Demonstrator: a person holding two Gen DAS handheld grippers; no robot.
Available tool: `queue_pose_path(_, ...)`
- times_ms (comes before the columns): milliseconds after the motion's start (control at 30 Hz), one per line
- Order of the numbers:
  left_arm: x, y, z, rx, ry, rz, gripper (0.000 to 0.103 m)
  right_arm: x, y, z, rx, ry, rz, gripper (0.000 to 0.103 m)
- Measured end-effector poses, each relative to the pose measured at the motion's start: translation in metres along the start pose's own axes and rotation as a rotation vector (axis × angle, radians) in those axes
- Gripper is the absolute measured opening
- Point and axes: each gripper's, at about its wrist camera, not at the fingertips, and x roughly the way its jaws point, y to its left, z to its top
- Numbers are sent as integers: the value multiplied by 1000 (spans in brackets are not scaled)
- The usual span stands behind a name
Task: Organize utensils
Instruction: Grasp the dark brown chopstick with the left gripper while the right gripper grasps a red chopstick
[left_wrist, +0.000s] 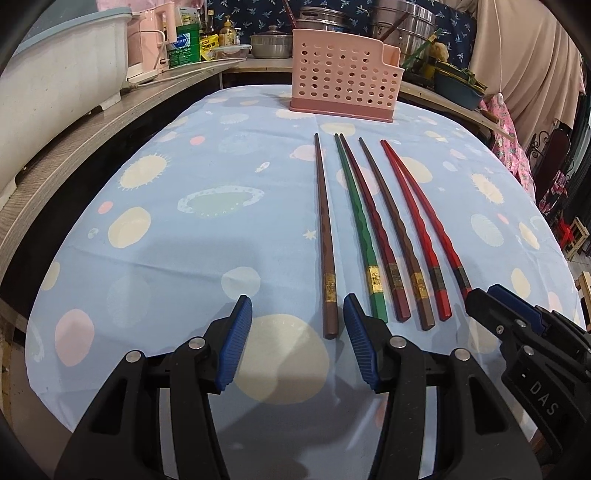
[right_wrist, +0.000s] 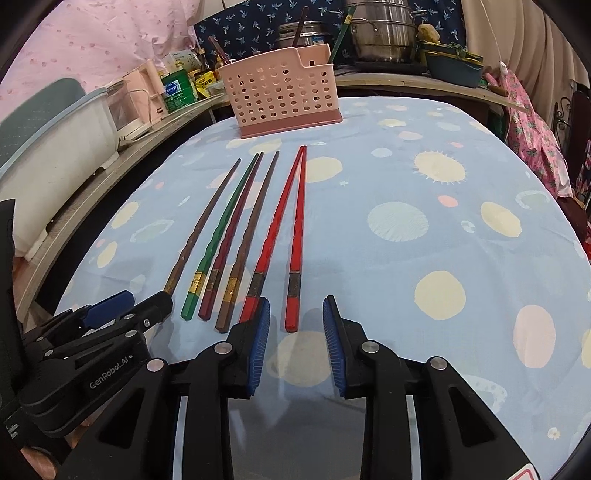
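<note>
Several chopsticks lie side by side on the blue patterned tablecloth (left_wrist: 184, 258), thick ends toward me. In front of them, at the table's far edge, stands a pink perforated utensil holder (left_wrist: 343, 74) (right_wrist: 280, 96). My left gripper (left_wrist: 297, 301) is open, and the thick end of the leftmost brown chopstick (left_wrist: 327, 258) lies between its pads without touching them. My right gripper (right_wrist: 296, 301) is open too, with the end of the rightmost red chopstick (right_wrist: 295, 258) in the gap, clear of both pads. Each gripper shows in the other's view: right gripper (left_wrist: 496, 301), left gripper (right_wrist: 146, 301).
A green (right_wrist: 218, 236), a dark red (right_wrist: 231, 236), a second brown (right_wrist: 251, 236) and another red chopstick (right_wrist: 273, 236) lie between the two. A wooden counter (left_wrist: 74, 140) on the left carries a white tub, a pink kettle and bottles. Steel pots (right_wrist: 380, 33) stand behind the holder.
</note>
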Motion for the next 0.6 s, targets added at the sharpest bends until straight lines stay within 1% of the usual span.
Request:
queue_pose_path(33, 1, 0, 0, 2, -1, 3, 48, 2, 0, 0, 2, 5, -1, 21)
queue_pose_path(67, 1, -1, 1, 6, -2, 9, 46, 2, 0, 0, 2, 2, -2, 21)
queue_pose_path(167, 3, -1, 2, 15, -5, 21, 38, 4, 1, 0, -12, -3, -15, 18)
queue_pose_path(200, 3, -1, 3, 17, -6, 25, 33, 4, 1, 0, -18, -5, -21, 17)
queue_pose_path(267, 4, -1, 4, 18, -5, 25, 28, 5, 1, -1, -23, -9, -28, 15)
queue_pose_path(333, 4, -1, 4, 18, -5, 28, 18, 4, 0, -1, -25, -14, -34, 11)
queue_pose_path(367, 4, -1, 4, 20, -4, 29, 16, 4, -1, -1, -26, -16, -36, 10)
queue_pose_path(400, 4, -1, 5, 20, -3, 30, 11, 4, -2, -2, -24, -18, -37, 8)
queue_pose_path(433, 4, 0, 5, 19, -1, 29, 10, 4, -3, -2, -18, -18, -31, 8)
queue_pose_path(600, 3, 3, 6, 10, 12, 4, 7, 3, -4, -2, -10, -17, -26, 7)
